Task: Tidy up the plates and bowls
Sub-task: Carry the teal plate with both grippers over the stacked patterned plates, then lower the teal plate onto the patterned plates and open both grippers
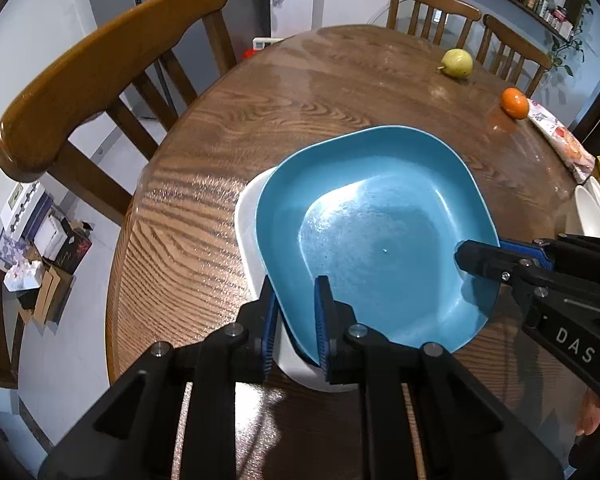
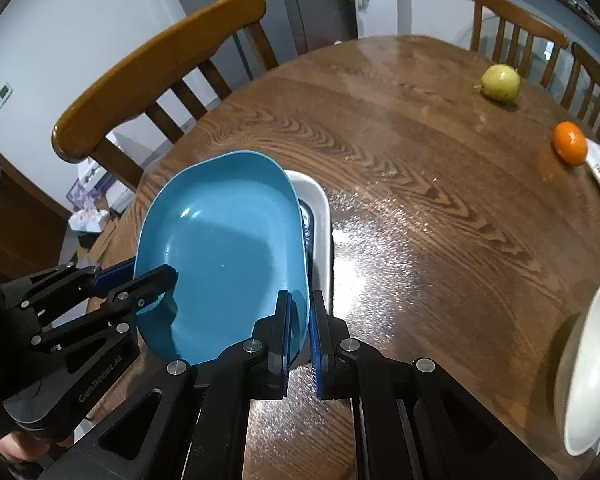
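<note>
Round wooden table [image 1: 228,168] underneath. Both jaws clenched on opposite rims of the blue squarish plastic plate [image 1: 380,216], left gripper [image 1: 298,316] and right gripper [image 2: 300,332], hovering over the white square plate [image 1: 246,232]. Next: lower evenly, then release.

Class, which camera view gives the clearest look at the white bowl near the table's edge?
The right wrist view: the white bowl shows its whole opening and inside. In the left wrist view, the same bowl is only a sliver at the frame's right edge.
</note>
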Tool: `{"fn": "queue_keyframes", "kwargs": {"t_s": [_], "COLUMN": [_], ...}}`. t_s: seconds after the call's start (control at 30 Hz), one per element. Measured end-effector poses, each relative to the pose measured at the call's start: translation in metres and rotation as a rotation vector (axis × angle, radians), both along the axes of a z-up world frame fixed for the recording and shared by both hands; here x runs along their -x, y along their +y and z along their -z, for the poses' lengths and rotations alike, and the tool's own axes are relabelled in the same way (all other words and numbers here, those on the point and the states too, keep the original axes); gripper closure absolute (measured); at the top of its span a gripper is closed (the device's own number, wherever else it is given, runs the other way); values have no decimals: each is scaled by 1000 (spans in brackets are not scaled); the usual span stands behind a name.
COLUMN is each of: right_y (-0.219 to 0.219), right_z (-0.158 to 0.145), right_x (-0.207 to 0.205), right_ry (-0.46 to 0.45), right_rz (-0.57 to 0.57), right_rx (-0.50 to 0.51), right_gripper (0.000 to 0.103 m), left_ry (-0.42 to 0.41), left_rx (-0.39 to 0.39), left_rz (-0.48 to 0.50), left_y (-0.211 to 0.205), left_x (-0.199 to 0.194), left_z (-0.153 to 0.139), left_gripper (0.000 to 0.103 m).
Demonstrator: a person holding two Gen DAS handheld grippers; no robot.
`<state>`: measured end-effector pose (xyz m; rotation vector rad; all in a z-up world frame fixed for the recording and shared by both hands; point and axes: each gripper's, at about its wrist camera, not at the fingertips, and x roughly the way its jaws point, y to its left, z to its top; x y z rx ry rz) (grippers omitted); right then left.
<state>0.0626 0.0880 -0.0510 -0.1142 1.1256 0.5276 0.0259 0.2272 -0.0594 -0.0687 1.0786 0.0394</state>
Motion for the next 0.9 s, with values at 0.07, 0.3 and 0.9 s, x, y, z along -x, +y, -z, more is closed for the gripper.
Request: {"fn": "queue_keyframes", "kwargs": {"t_s": [0.07,0.3,0.9], "right_y": [3,5,8], "right_z": [5,16,16], "right_x": [-2,-7,-9], "right_ry": [10,43,36], "right_rz": [-5,-4,-16], "right_rx": [4,14,24], "right_gripper": [93,93,93], "left_ry": [7,16,25], "left_rx": [8,-4,-39], "left_rz": [-1,4,14], "left_y": [2,2,-4], "left_x": [0,-3,-11], "left_z": [3,4,5], "left_gripper": [88,88,84]}}
